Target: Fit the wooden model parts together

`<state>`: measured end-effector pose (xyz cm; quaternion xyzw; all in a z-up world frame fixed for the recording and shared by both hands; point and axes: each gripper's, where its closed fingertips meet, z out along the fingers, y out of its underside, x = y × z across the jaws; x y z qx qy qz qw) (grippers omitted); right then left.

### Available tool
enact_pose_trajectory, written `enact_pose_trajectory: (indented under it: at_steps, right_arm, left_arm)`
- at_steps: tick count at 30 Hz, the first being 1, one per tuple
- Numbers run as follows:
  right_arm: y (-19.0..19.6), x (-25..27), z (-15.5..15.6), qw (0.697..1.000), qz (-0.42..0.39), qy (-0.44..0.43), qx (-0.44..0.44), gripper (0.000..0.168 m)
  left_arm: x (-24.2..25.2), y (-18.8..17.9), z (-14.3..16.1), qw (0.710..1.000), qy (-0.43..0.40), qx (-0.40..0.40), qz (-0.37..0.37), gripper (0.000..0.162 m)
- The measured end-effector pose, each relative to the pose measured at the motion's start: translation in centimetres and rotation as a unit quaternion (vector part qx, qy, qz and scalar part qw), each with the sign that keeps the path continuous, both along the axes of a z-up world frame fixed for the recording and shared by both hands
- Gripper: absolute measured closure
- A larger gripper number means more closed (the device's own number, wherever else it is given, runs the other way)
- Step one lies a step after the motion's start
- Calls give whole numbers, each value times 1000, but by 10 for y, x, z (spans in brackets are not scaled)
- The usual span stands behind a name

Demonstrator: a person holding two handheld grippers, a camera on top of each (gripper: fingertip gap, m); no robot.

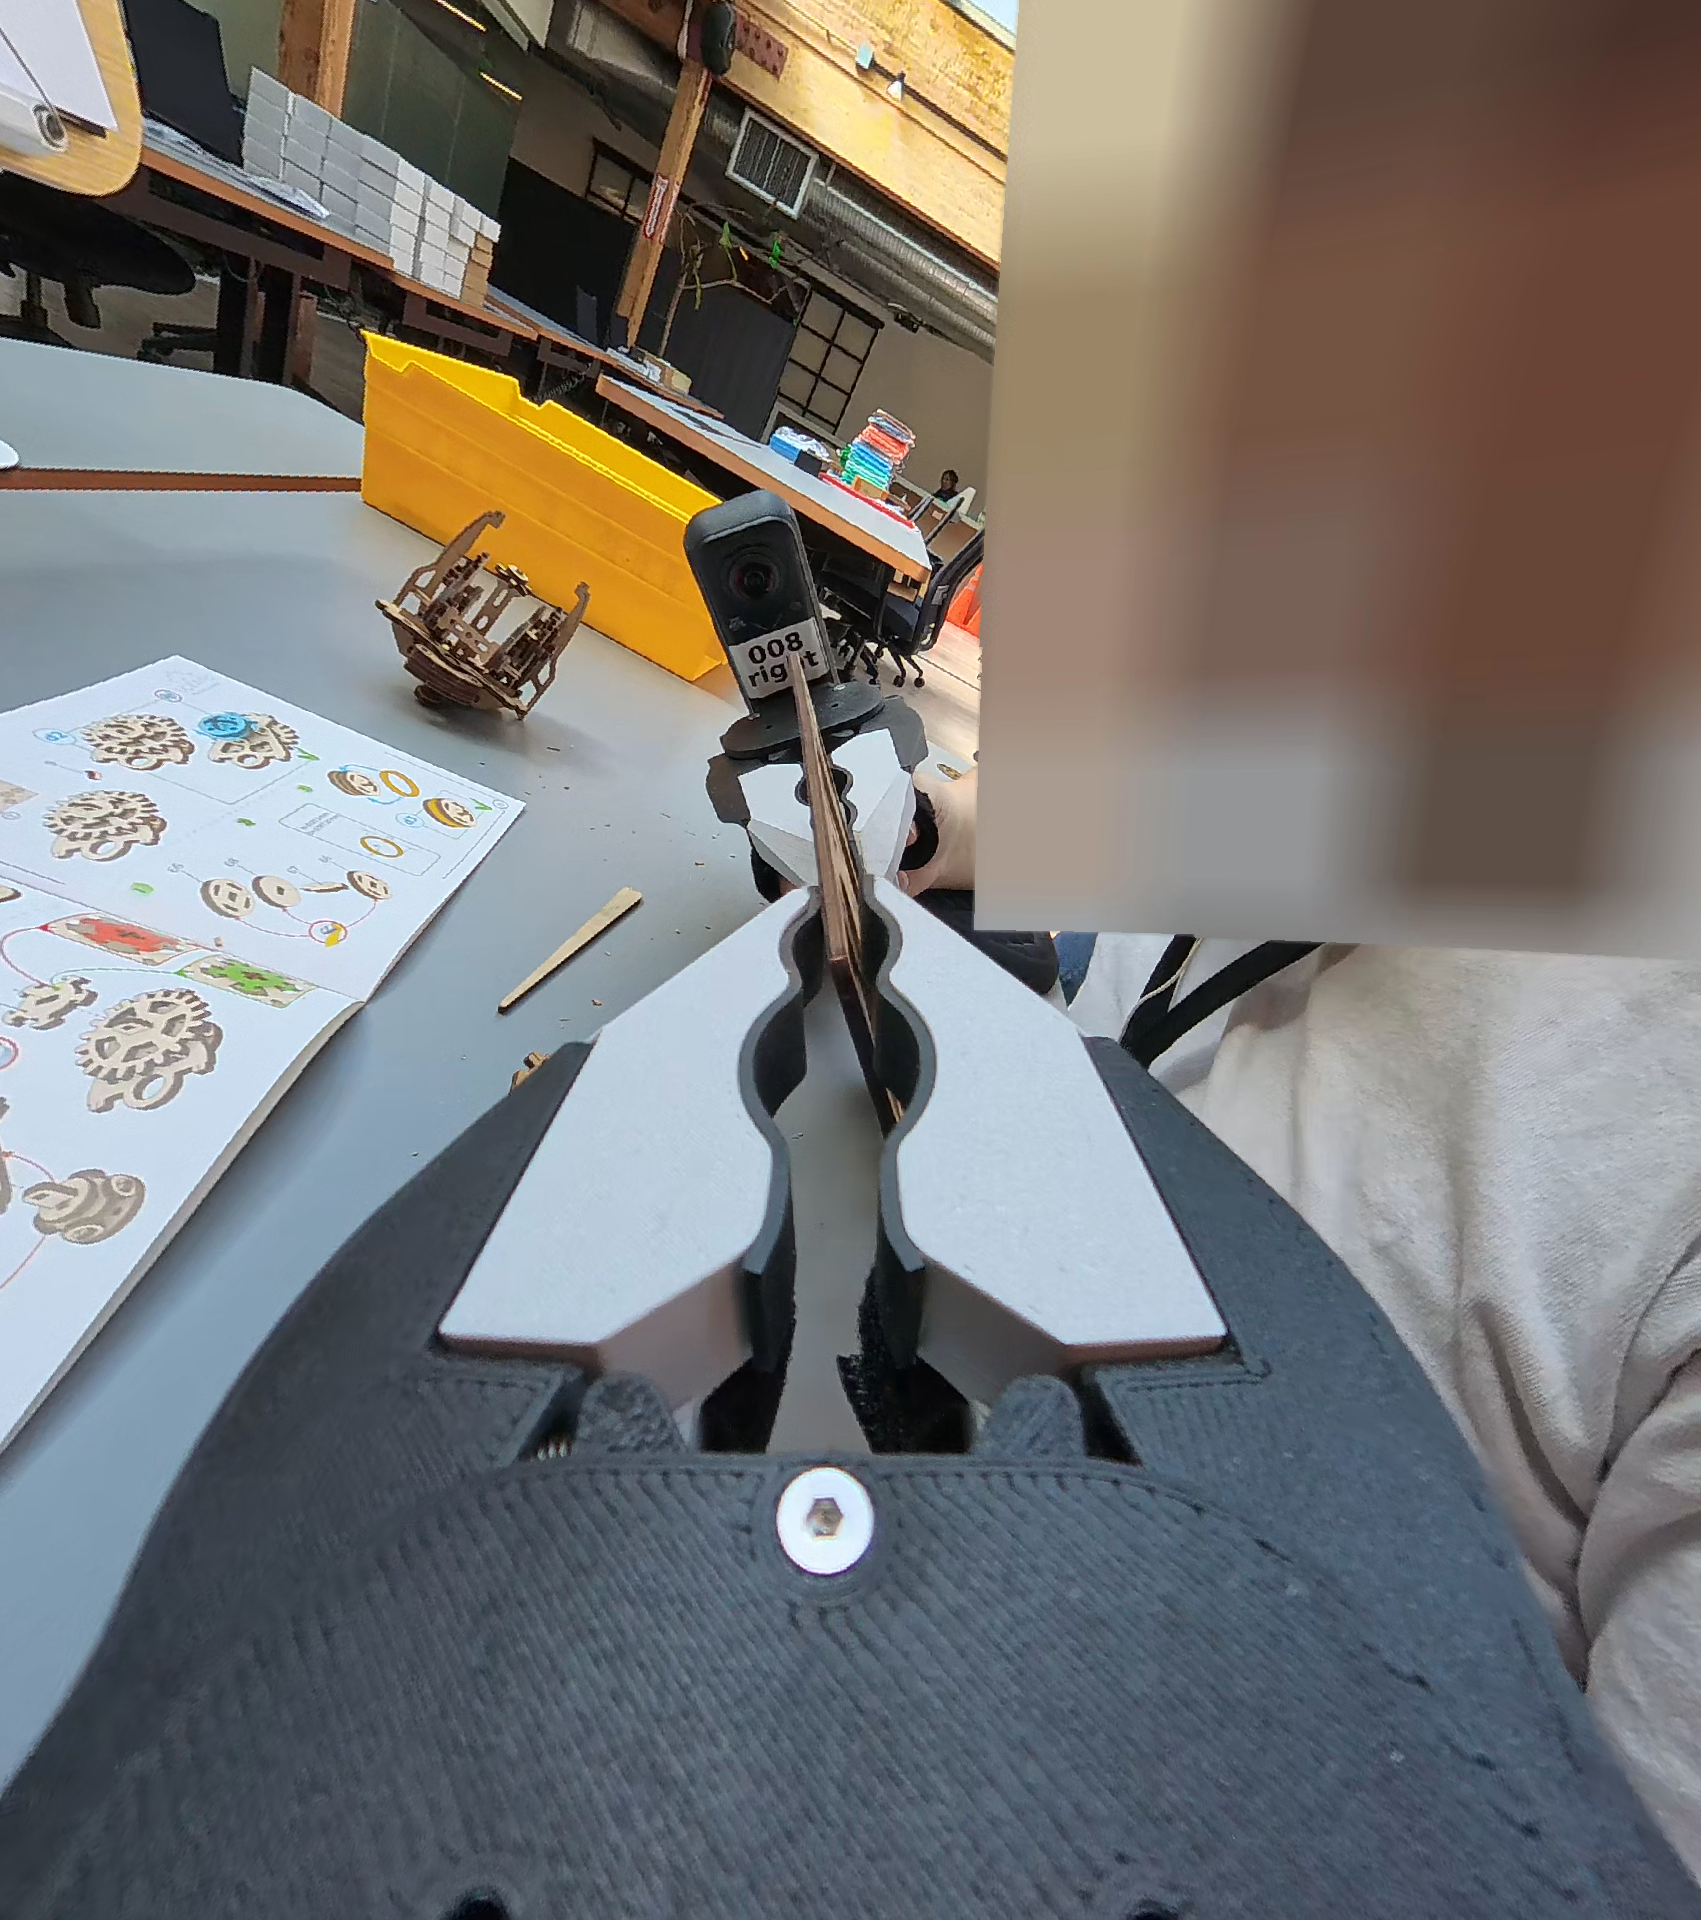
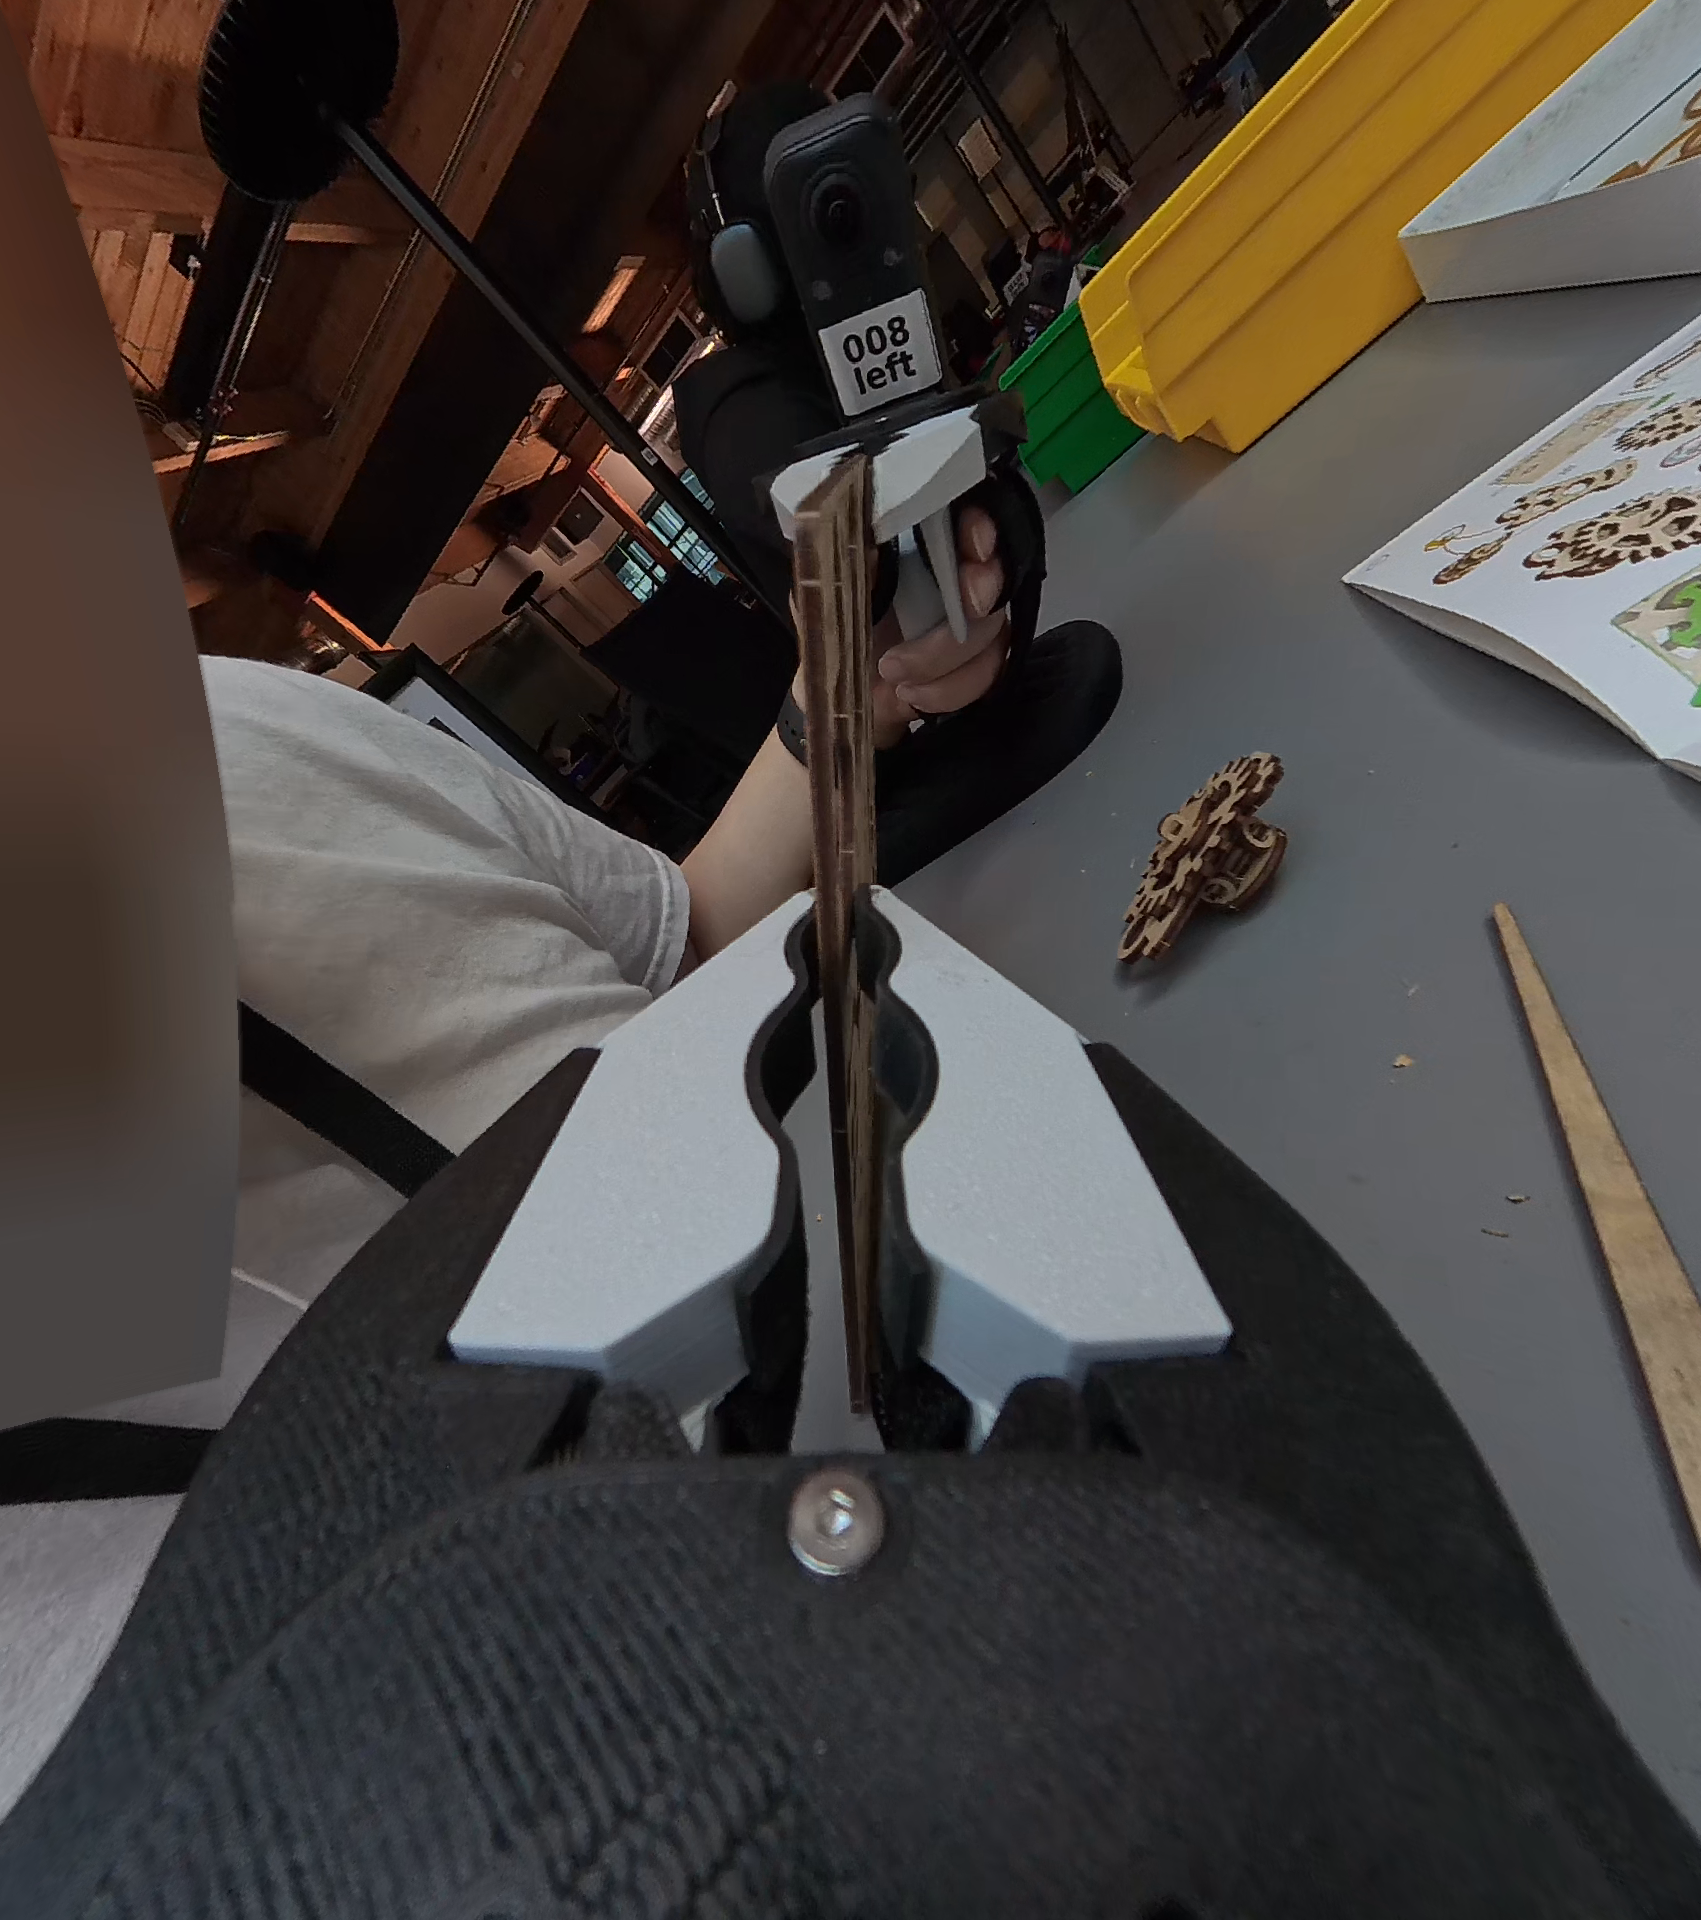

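Note:
A thin laser-cut wooden sheet [image 1: 830, 831] is held edge-on between both grippers above the grey table's near edge. My left gripper [image 1: 841, 920] is shut on one end of it. My right gripper [image 2: 844, 914] is shut on the other end, and the same sheet [image 2: 838, 675] runs away from it to the far gripper. A part-built wooden model [image 1: 482, 629] lies on the table to the left; it also shows in the right wrist view [image 2: 1204, 852]. A loose wooden splinter strip [image 1: 571, 948] lies on the table, seen too in the right wrist view [image 2: 1635, 1247].
An open instruction booklet [image 1: 150, 883] lies on the grey table [image 1: 150, 582], also seen at the right wrist view's right edge [image 2: 1656, 582]. A yellow bin [image 1: 524, 499] stands behind the model. A white box [image 2: 1656, 177] sits beyond the booklet. A person's torso in a light shirt [image 1: 1448, 1195] is close by. Across from one pair of fingers to the other is roughly 10 cm. The part-built wooden model [image 1: 482, 629] sits 25 cm or so from the ends of my right fingers.

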<state>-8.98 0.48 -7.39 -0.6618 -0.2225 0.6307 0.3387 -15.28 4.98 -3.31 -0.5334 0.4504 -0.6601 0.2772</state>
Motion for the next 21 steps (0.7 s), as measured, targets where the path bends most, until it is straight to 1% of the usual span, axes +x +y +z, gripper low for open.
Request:
enact_pose_trajectory:
  at_steps: [3, 6, 10, 15, 18, 21]
  right_arm:
    - [1, 0, -2, 1000, -4, -11, 6, 167]
    - [2, 1, -2, 1000, -9, -15, 12, 167]
    - [4, 1, -2, 999, -11, -22, 22, 167]
    - [6, 2, -4, 999, -17, -34, 32, 167]
    - [7, 2, -5, 998, -22, -44, 43, 167]
    - [6, 2, -5, 996, -27, -57, 59, 166]
  left_arm:
    - [2, 3, -8, 1000, 21, -1, 6, 158]
    - [2, 6, -8, 1000, 22, -8, 14, 155]
    - [-5, 13, 5, 999, -8, -16, 41, 154]
    - [-20, 35, 15, 994, -30, -25, 106, 152]
    - [-26, 38, 22, 992, -51, -36, 113, 146]
    - [-20, 35, 20, 992, -44, -24, 112, 135]
